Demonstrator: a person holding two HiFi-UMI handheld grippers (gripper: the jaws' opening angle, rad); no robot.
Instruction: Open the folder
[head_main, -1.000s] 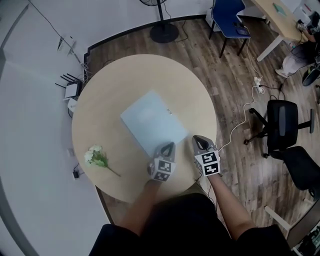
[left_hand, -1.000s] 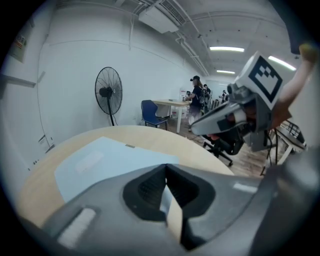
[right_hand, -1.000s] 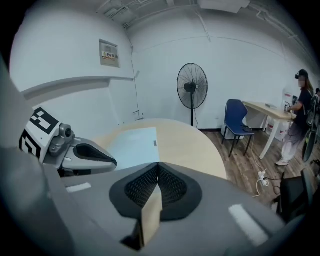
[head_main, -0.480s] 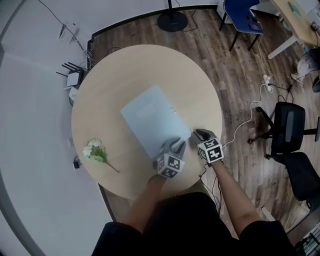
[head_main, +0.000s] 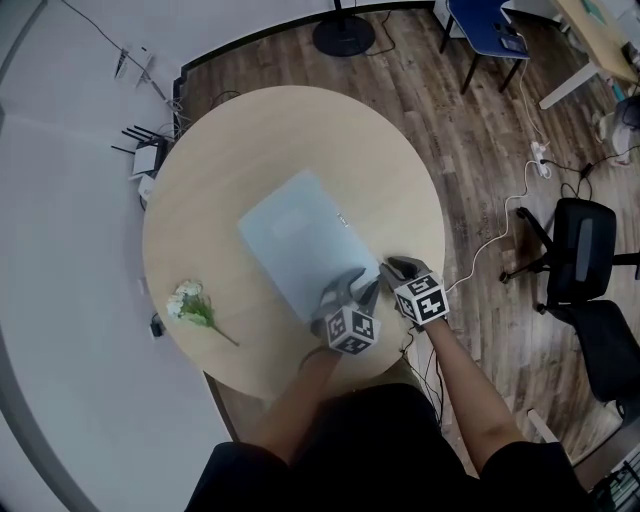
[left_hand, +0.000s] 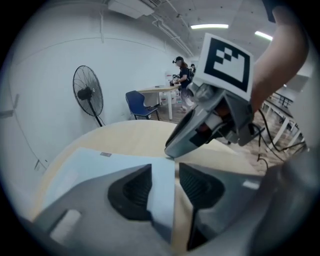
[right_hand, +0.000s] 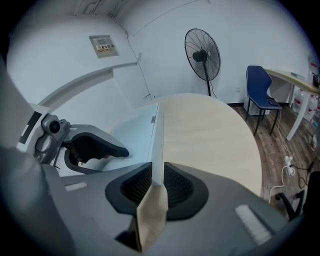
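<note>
A pale blue folder (head_main: 298, 240) lies flat and shut on the round wooden table (head_main: 250, 140). My left gripper (head_main: 352, 291) is at its near corner. In the left gripper view its jaws are opening around that corner (left_hand: 161, 182), with table showing beside one pad, so the gripper (left_hand: 164, 186) stands open. My right gripper (head_main: 391, 268) is just to the right, at the folder's right edge. In the right gripper view that thin edge (right_hand: 157, 150) fills the narrow gap between the pads, and the gripper (right_hand: 157, 182) is shut on it. The right gripper (left_hand: 200, 131) also shows ahead in the left gripper view.
A small bunch of white flowers (head_main: 190, 306) lies near the table's left edge. Around the table stand a fan base (head_main: 343, 37), a blue chair (head_main: 488, 28) and a black office chair (head_main: 585, 250). Cables run along the wood floor on the right.
My left gripper came forward onto the folder's near corner and its jaws spread. My right gripper sank from above the table edge down to the folder's right edge.
</note>
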